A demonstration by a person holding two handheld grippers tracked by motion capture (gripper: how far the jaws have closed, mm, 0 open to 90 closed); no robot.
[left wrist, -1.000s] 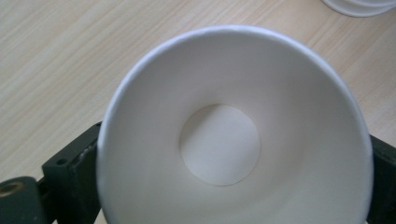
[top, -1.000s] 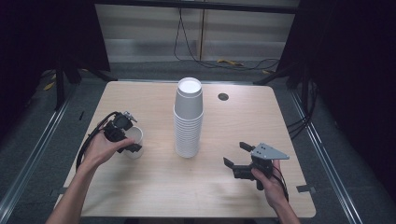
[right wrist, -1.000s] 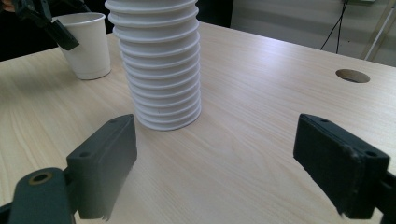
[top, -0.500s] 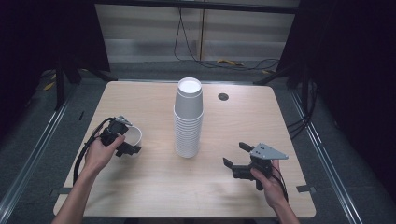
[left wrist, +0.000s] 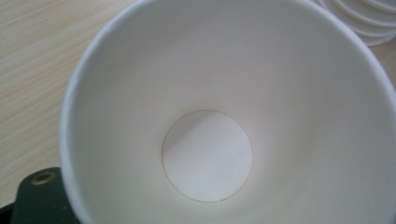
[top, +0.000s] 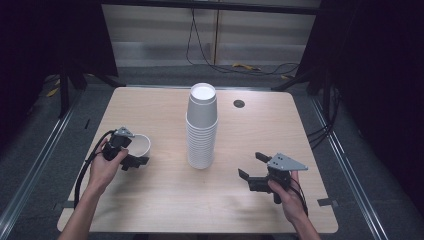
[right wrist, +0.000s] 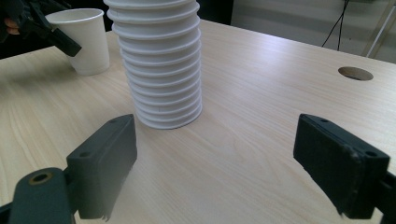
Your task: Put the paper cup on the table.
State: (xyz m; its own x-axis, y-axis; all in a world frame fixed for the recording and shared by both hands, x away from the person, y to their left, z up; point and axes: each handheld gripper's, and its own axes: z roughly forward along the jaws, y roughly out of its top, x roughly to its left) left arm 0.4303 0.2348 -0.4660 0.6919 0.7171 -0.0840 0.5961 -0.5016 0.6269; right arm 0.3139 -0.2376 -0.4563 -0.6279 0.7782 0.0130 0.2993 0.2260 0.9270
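Observation:
A single white paper cup point(top: 142, 144) stands upright at the left of the wooden table point(top: 165, 200). My left gripper point(top: 141, 149) reaches in from the cup's left, one jaw along its near wall and the other behind it. Its jaws have just been closing with the cup between them. The left gripper view looks straight into the cup point(left wrist: 208, 158), with one black jaw against the outer wall at lower left. The right gripper view shows the cup point(right wrist: 81, 42) and the left gripper point(right wrist: 56, 35). My right gripper point(top: 250, 165) point(right wrist: 215, 158) hovers open and empty at the front right.
A tall stack of upturned white cups point(top: 202, 125) point(right wrist: 159, 60) stands at the table's middle, between the two hands; its edge shows in the left gripper view point(left wrist: 369, 18). A round cable hole point(top: 239, 103) point(right wrist: 355, 73) lies at the back right. Dark floor surrounds the table.
My left hand has shifted slightly toward the near edge and lower, and its jaws have closed in around the single cup. The right hand and the stack have not moved.

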